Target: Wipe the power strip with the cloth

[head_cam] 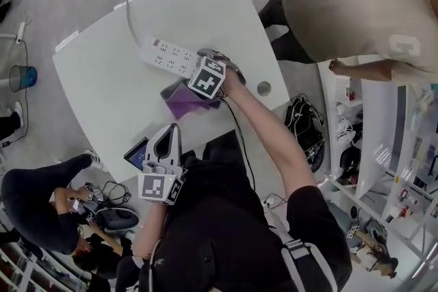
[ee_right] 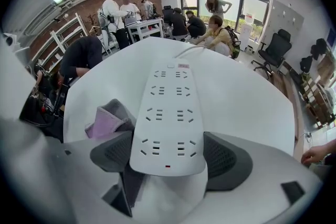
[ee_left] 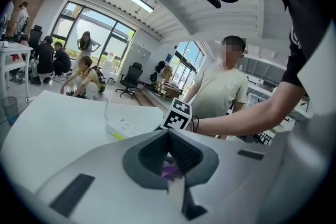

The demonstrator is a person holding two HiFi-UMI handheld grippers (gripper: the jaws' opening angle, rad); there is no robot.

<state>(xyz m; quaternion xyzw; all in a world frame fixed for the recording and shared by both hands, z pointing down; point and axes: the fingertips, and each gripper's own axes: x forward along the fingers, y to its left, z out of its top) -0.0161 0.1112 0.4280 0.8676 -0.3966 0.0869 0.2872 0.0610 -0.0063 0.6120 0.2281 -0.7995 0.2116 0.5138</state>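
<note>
Table [head_cam: 102, 85]: white, carries power strip [ee_right: 168, 107] and cloth [ee_right: 106, 122].
Power strip: lies flat, near end clamped between jaws of your right gripper [ee_right: 168, 157].
Cloth: purple, crumpled, just beside that end.
Your left gripper [ee_left: 169, 139]: jaws closed together, empty, by table's near edge.

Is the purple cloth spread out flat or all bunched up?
Bunched up: the cloth lies in a rumpled heap with raised folds, beside the power strip, not flat.

right tongs [ee_right: 169, 156] clamp the power strip [ee_right: 168, 107] (arm outstretched); left tongs [ee_left: 169, 136] closed.
</note>
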